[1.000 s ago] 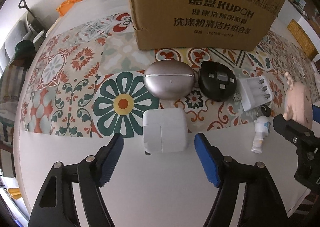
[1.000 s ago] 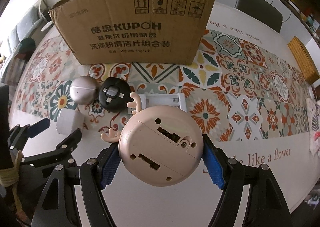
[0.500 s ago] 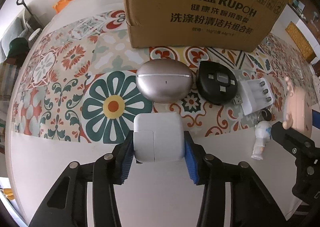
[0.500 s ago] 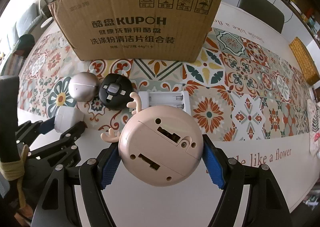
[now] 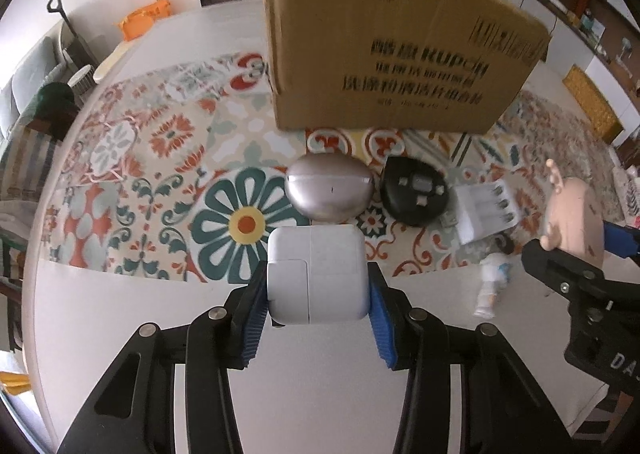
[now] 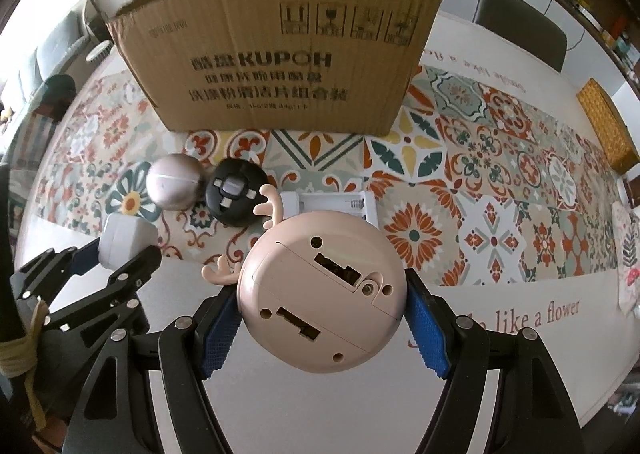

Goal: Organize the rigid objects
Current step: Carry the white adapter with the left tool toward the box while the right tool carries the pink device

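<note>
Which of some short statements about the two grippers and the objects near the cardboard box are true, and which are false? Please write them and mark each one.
1. The left gripper is shut on the white power adapter. True.
2. The right gripper is open with nothing in it. False: it is shut on the pink antlered gadget.
3. The silver oval case lies inside the cardboard box. False: it lies on the patterned mat in front of the box.
4. The black round gadget lies beside the silver oval case. True.
5. The small white figurine is held by a gripper. False: neither gripper holds it.
</note>
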Demonstrator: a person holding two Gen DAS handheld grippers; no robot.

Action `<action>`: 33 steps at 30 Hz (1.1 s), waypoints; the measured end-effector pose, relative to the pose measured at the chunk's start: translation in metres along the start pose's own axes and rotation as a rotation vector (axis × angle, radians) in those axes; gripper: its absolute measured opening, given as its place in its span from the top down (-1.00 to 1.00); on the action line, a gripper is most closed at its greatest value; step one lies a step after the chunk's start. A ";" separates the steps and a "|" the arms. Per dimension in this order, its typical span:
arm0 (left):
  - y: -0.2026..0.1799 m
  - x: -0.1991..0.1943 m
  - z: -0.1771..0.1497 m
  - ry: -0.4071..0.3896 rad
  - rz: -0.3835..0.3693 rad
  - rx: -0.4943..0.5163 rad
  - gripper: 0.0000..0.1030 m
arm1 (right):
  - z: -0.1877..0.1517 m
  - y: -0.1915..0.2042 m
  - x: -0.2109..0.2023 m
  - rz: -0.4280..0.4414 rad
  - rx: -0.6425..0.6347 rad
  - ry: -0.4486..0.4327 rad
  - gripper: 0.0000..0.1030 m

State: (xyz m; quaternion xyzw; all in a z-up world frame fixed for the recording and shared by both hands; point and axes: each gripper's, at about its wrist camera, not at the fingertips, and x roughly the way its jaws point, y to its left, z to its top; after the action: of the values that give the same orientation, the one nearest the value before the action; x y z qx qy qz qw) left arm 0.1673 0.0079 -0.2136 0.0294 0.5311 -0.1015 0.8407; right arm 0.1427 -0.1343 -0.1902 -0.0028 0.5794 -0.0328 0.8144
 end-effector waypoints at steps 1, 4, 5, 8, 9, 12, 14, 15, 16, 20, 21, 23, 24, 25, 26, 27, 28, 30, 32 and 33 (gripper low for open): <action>0.000 -0.005 0.001 -0.012 -0.004 -0.004 0.11 | 0.001 0.000 -0.005 0.006 0.000 -0.012 -0.45; 0.000 -0.022 0.004 -0.046 -0.006 -0.015 0.11 | 0.003 -0.001 -0.017 0.016 0.002 -0.040 -0.45; 0.001 -0.027 0.005 -0.058 -0.006 -0.020 0.11 | 0.004 -0.001 -0.020 0.020 0.003 -0.047 -0.45; 0.002 -0.042 0.008 -0.088 -0.012 -0.036 0.11 | 0.007 0.000 -0.033 0.028 0.001 -0.080 -0.45; 0.002 -0.048 0.010 -0.102 -0.014 -0.041 0.11 | 0.007 0.000 -0.037 0.033 0.002 -0.090 -0.45; 0.000 -0.066 0.011 -0.141 -0.017 -0.040 0.11 | 0.009 -0.001 -0.050 0.047 0.005 -0.121 -0.45; -0.002 -0.076 0.013 -0.164 -0.020 -0.037 0.11 | 0.009 -0.002 -0.058 0.055 0.006 -0.141 -0.45; -0.003 -0.081 0.014 -0.178 -0.020 -0.036 0.11 | 0.010 -0.002 -0.063 0.059 0.005 -0.153 -0.45; -0.004 -0.087 0.016 -0.191 -0.018 -0.033 0.11 | 0.010 -0.003 -0.067 0.063 0.006 -0.163 -0.45; -0.007 -0.105 0.023 -0.240 -0.017 -0.029 0.11 | 0.012 -0.007 -0.083 0.079 0.012 -0.209 -0.45; -0.007 -0.109 0.025 -0.249 -0.020 -0.028 0.11 | 0.013 -0.008 -0.087 0.081 0.015 -0.223 -0.45; -0.009 -0.115 0.028 -0.267 -0.023 -0.025 0.11 | 0.015 -0.011 -0.094 0.088 0.023 -0.241 -0.45; -0.010 -0.118 0.030 -0.276 -0.020 -0.022 0.11 | 0.016 -0.012 -0.098 0.092 0.025 -0.251 -0.45; -0.011 -0.122 0.032 -0.286 -0.021 -0.020 0.11 | 0.017 -0.013 -0.102 0.095 0.027 -0.263 -0.45; -0.012 -0.124 0.033 -0.294 -0.021 -0.018 0.11 | 0.018 -0.014 -0.104 0.098 0.028 -0.272 -0.45; -0.013 -0.128 0.036 -0.303 -0.019 -0.016 0.11 | 0.019 -0.015 -0.107 0.102 0.029 -0.283 -0.45; -0.014 -0.130 0.038 -0.311 -0.019 -0.014 0.11 | 0.020 -0.016 -0.110 0.105 0.030 -0.292 -0.45; -0.016 -0.137 0.043 -0.331 -0.017 -0.011 0.11 | 0.023 -0.018 -0.115 0.113 0.034 -0.311 -0.45; -0.018 -0.140 0.048 -0.345 -0.015 -0.008 0.11 | 0.027 -0.020 -0.119 0.120 0.036 -0.328 -0.45; -0.018 -0.142 0.052 -0.353 -0.013 -0.009 0.11 | 0.029 -0.021 -0.122 0.125 0.036 -0.340 -0.45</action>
State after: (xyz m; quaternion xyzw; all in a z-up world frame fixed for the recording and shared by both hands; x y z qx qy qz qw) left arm 0.1505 0.0018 -0.0622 0.0040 0.3757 -0.1080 0.9204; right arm 0.1290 -0.1497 -0.0651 0.0424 0.4319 0.0082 0.9009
